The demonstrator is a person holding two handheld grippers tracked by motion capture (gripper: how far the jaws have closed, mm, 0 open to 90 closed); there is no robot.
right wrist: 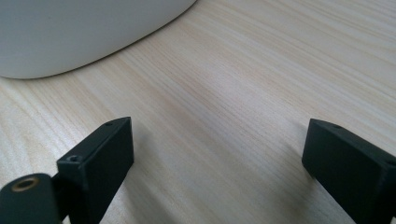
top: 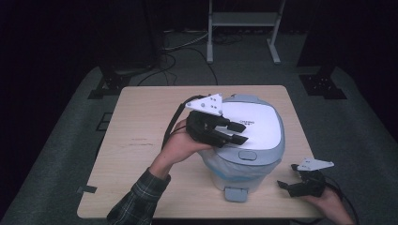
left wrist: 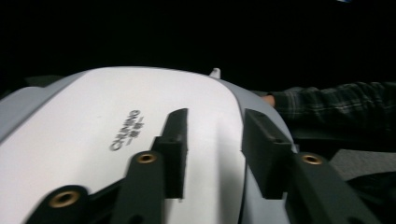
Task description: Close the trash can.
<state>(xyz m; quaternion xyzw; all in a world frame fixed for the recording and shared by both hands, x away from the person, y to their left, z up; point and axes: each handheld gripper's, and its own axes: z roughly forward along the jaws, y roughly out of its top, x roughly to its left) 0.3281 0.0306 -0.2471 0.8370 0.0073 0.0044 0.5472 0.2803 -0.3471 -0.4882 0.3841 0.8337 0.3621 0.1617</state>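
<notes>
The left gripper hovers over the near edge of the white lid of a pedal bin, just left of the frame's centre in the high view, its jaws parted with nothing between them. In the left gripper view the two black fingers lie low over the lid's smooth top beside the printed brand name, and whether they touch it I cannot tell. The bin stands on the wooden counter a little right of centre, a clear liner showing under its grey rim, a grey push tab at the front of the lid and a foot pedal at its base toward the bottom of the frame. The right gripper rests low at the lower right, jaws spread wide over bare wood, well clear of the bin's rounded wall at the upper left of its own view. The lid looks shut, so the step in hand seems to be letting go of it. To do that well, the left gripper should lift straight up off the slick top without dragging across it, and stay clear of the push tab so the lid does not spring open again.
</notes>
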